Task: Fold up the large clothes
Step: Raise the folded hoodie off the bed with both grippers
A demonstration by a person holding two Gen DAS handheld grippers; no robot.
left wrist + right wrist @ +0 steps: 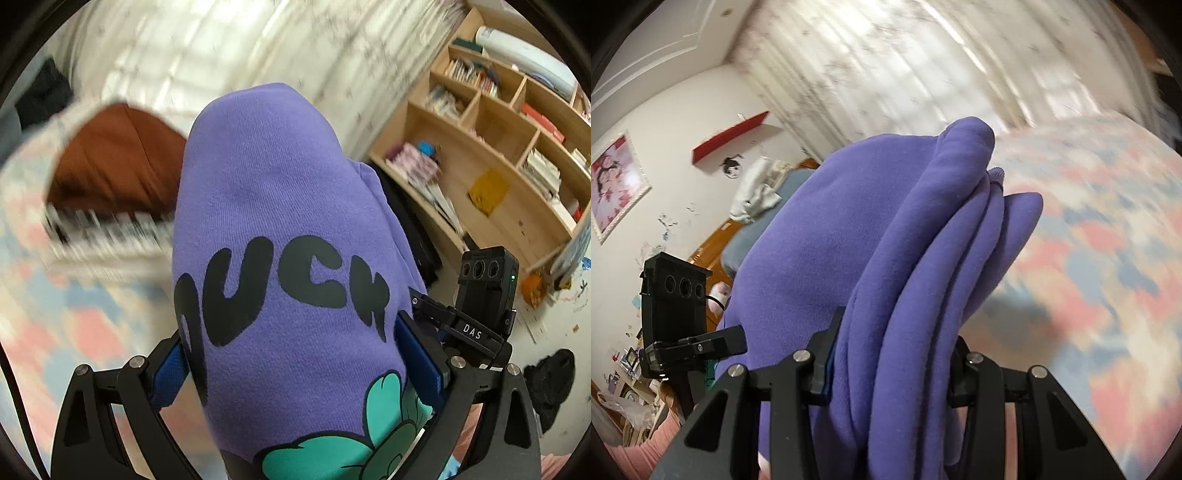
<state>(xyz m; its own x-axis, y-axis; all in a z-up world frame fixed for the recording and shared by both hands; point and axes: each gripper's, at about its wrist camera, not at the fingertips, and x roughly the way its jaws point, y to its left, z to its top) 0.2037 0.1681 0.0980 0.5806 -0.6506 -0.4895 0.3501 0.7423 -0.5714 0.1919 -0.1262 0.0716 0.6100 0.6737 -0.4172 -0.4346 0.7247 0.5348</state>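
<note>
Purple sweatshirt [280, 206] clamped by both hand-held grippers, left [291, 354], right [890, 369], lettering in left view only

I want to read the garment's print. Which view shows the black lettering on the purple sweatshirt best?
The left wrist view: the purple fleece sweatshirt faces the camera with its black lettering and a teal graphic. The right wrist view shows only plain bunched folds, no print.

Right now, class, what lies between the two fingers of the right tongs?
In the right wrist view, several bunched folds of the purple fleece sweatshirt fill the right tongs, clamped between the fingers.
</note>
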